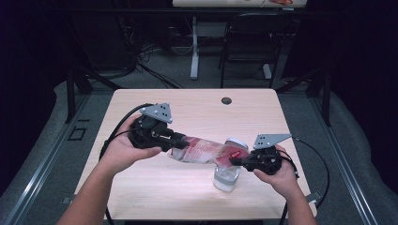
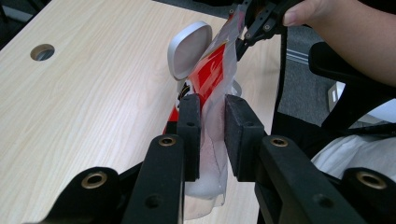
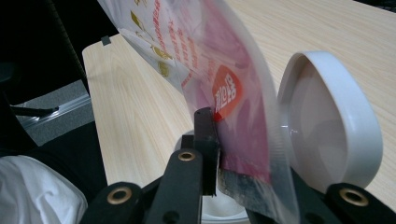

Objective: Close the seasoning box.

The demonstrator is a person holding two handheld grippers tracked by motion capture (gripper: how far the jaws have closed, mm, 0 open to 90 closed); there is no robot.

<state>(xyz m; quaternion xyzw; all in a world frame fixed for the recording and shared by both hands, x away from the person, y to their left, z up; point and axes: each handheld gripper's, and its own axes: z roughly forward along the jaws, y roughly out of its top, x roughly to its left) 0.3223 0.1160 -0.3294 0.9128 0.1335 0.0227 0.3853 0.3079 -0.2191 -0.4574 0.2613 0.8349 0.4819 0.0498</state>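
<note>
While clamped between both hand-held grippers (image 1: 165, 140) (image 1: 240, 161), pouch (image 1: 204, 151) spans, seemingly above jar (image 1: 226, 178).

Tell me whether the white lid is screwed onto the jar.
No: in the high view the lid lies on the table behind the open jar.

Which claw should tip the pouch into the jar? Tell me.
Left, probably. The left claw grips the red and clear plastic pouch at its far end, so raising it pours. The right claw pinches the end over the clear jar.
</note>
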